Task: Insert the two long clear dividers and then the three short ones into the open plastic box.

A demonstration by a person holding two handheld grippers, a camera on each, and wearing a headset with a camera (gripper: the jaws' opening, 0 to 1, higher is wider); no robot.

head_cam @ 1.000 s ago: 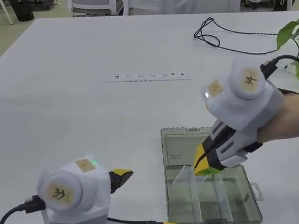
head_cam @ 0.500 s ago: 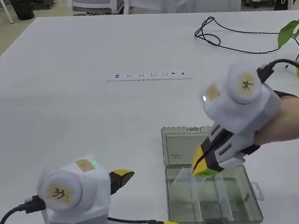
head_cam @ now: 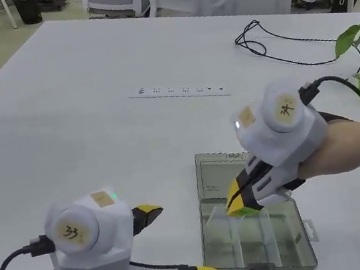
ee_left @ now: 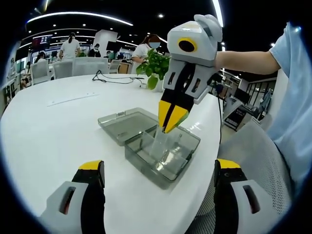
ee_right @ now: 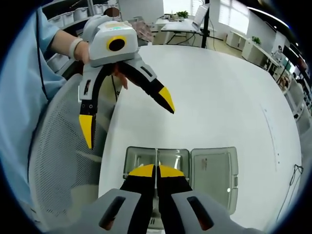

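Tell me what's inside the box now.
Clear dividers already stand upright in the box; being transparent, their number is unclear. The right claw, shut on another divider, hides part of the far side.

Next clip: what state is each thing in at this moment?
plastic box: open, lid folded out flat.
clear divider: upright, gripped at its top.
right gripper: shut on the clear divider.
left gripper: open, empty.
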